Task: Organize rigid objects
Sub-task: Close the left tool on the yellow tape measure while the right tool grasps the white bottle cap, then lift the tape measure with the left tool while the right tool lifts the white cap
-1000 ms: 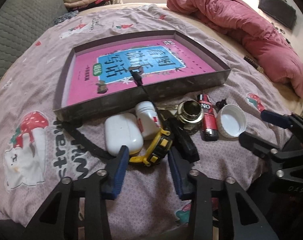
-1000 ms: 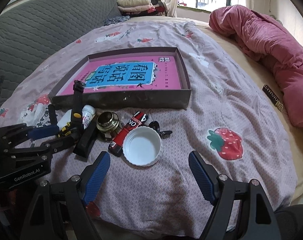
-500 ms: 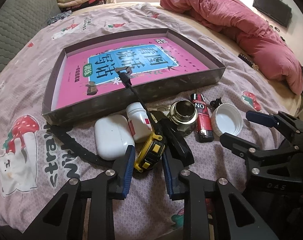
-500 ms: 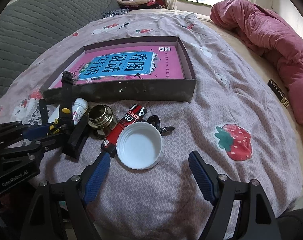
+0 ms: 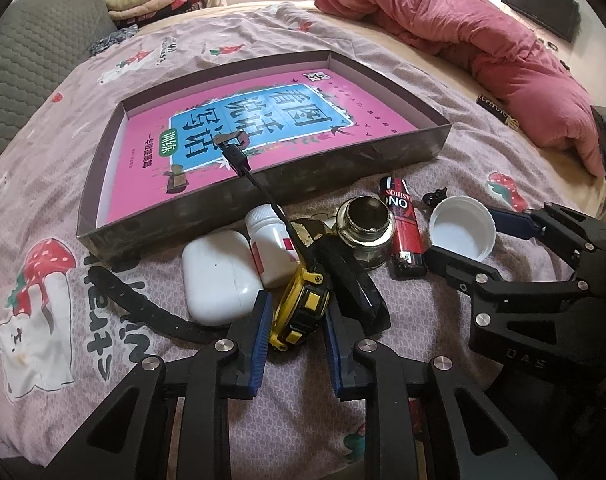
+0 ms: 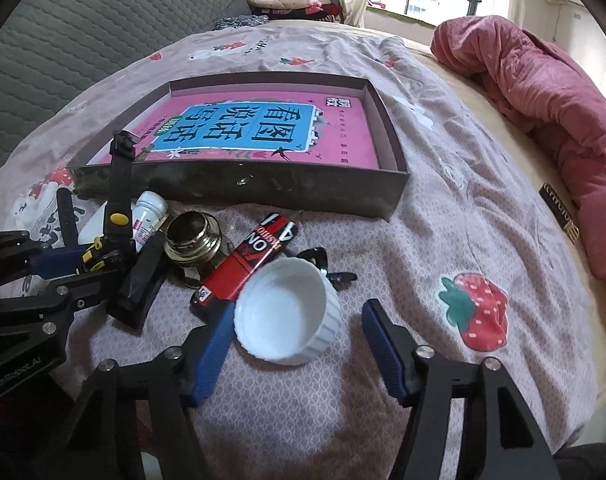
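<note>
The left gripper (image 5: 297,322) has just been closing, and its blue pads now press on both sides of the yellow and black watch (image 5: 301,308), which lies on the bedsheet (image 5: 443,168) just in front of the shallow box (image 5: 343,168); one strap of the watch rises over the front wall of the box. The right gripper (image 6: 293,334) has also just been closing around the white cap (image 6: 287,312); its left pad touches the rim, but the right pad is apart from it, so the cap is not clamped. The cap lies open side up, in front of the box; the red lighter (image 5: 401,228), the glass jar (image 5: 365,236), the white bottle (image 5: 271,248) and the white earbud case (image 5: 219,278) lie in a row between the watch and the box.
</note>
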{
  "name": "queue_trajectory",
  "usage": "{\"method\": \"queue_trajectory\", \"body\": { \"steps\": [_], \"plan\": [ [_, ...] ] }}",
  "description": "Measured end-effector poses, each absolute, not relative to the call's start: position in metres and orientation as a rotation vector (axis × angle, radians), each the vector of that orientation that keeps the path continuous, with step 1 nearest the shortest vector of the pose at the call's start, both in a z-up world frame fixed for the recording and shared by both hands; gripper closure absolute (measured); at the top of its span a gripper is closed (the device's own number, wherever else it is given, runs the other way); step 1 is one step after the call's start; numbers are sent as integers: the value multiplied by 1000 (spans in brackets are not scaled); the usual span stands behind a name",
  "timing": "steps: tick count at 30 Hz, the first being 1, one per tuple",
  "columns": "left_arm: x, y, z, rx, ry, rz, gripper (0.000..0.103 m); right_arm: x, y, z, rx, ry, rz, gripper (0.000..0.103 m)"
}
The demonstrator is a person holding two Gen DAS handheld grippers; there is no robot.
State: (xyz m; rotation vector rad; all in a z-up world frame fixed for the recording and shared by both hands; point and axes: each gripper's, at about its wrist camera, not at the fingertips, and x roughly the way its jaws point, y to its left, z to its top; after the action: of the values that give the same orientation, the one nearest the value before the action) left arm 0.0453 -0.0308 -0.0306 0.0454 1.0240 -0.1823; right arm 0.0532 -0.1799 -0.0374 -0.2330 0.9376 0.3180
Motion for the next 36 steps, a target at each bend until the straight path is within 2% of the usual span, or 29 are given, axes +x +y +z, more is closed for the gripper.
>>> {"method": "queue_trajectory", "body": {
  "steps": [2,14,36],
  "plan": [
    [46,-30,-30,44,1024,-183,79,54,-179,-37,-226,936,333,52],
    [44,-22,-23,3,999,-188,83,56,-189,-26,-143,913,362,52],
    [29,8,8,-77,886,-128,86,48,-190,0,-123,805,405,52]
  ]
}}
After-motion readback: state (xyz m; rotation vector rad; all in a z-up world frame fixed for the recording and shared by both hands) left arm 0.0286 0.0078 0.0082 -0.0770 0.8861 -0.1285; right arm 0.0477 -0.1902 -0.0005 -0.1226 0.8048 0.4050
